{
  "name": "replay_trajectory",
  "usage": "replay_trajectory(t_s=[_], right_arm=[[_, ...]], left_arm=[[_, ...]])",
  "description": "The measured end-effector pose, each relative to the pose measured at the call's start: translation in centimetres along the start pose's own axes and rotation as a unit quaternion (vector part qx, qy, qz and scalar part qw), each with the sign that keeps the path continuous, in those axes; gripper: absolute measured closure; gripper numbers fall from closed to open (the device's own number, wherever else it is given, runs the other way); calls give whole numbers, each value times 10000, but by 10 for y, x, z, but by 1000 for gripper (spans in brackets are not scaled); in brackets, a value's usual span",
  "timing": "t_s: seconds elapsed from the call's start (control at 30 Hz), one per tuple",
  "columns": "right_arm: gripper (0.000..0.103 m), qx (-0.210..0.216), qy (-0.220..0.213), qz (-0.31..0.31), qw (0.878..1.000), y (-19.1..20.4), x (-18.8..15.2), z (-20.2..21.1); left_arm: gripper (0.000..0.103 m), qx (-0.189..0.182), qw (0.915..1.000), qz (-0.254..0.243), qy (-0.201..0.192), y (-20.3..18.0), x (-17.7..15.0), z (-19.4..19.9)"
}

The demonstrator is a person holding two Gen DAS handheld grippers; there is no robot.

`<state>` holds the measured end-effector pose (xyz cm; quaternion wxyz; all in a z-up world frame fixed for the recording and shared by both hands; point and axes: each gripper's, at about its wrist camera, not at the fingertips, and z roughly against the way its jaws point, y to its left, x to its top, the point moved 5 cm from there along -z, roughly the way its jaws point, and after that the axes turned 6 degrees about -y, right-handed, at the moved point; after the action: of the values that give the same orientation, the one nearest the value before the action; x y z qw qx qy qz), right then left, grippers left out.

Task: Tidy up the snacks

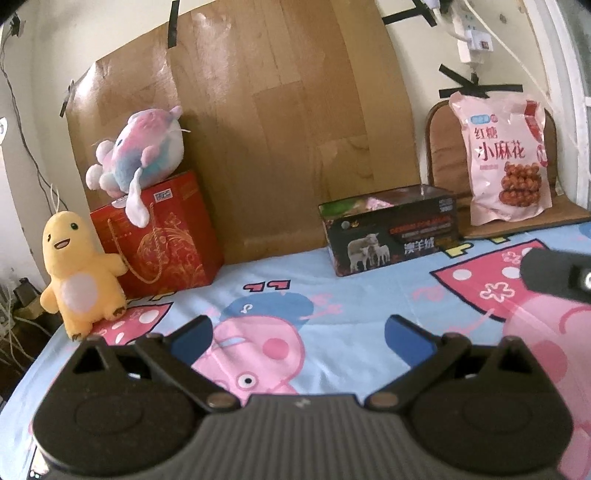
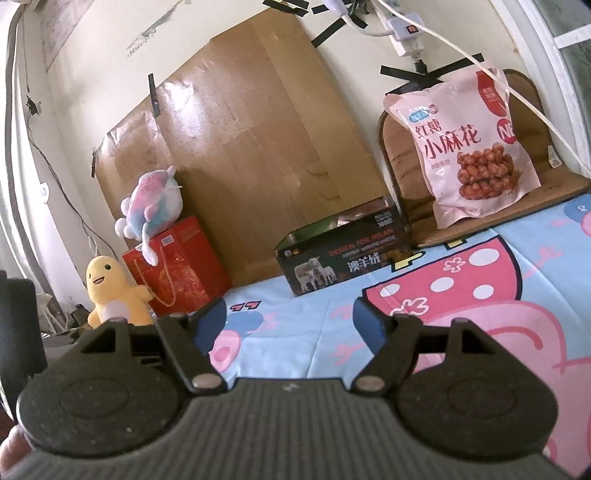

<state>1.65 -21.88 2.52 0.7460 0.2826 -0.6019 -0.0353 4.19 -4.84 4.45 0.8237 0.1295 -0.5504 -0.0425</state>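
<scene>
A pink snack bag point(image 1: 504, 158) with fried twists printed on it stands upright on a wooden chair seat at the back right; it also shows in the right wrist view point(image 2: 469, 147). A black open-topped box point(image 1: 391, 234) with sheep on its side sits on the cartoon bedsheet to its left, with something pink inside; it also shows in the right wrist view point(image 2: 343, 251). My left gripper point(image 1: 299, 336) is open and empty over the sheet. My right gripper point(image 2: 290, 323) is open and empty, well short of the box. Part of the right gripper shows in the left wrist view point(image 1: 557, 277).
A red gift bag point(image 1: 159, 236) with a pink-blue plush point(image 1: 140, 151) on top stands at the back left, beside a yellow plush point(image 1: 81, 269). A brown board point(image 1: 258, 122) leans on the wall. The wooden chair point(image 1: 443, 155) backs the snack bag. Cables and a power strip point(image 2: 402, 33) hang above.
</scene>
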Motion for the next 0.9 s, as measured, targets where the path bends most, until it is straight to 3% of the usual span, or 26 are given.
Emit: replay_trajectory(t_s=[0.53,0.9], right_arm=[[25,-16,-11,-87,10000,-1,1,0],[25,-102,-87,-126,9998,-4,3,3]], left_arm=[[0,77,9999,-12,147,3,-6,-6],[0,-733,9962,374,273,2,-6,-1]])
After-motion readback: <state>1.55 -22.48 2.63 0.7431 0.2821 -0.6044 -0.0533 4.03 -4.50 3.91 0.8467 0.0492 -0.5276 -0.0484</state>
